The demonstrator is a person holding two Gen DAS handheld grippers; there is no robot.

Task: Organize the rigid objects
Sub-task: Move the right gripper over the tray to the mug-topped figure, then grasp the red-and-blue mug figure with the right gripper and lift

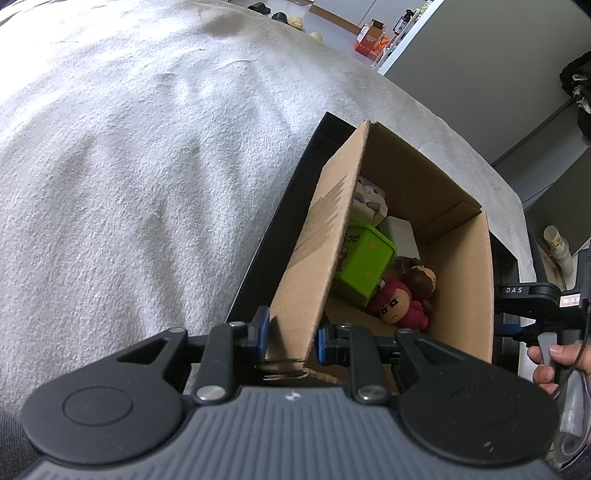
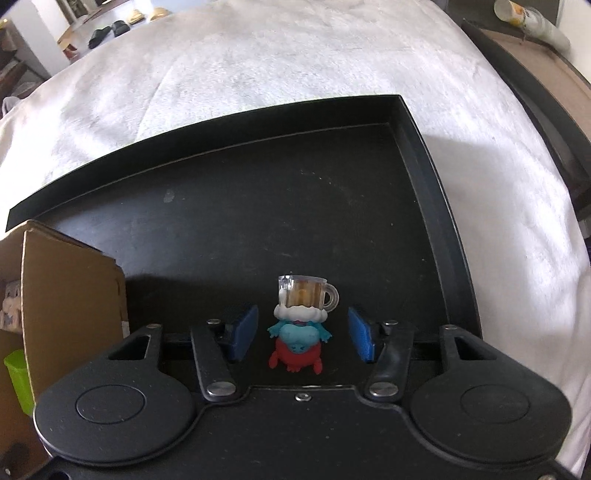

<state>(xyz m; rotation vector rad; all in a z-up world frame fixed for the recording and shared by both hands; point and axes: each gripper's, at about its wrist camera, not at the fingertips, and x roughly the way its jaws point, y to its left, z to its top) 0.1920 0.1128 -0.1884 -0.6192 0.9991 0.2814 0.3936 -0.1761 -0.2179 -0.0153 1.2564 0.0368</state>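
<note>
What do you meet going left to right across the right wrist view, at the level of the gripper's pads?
Cardboard box → left blue pad → small figurine with a mug, standing free between the open pads → right blue pad → black tray's right rim → white cloth.

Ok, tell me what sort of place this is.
Probably a lived-in room at home: a white fleecy blanket spread under the black tray, slippers on the floor, cluttered shelves behind.

A white cloth point(image 2: 258, 74) covers the surface; shoes point(image 2: 107, 31) lie beyond.
</note>
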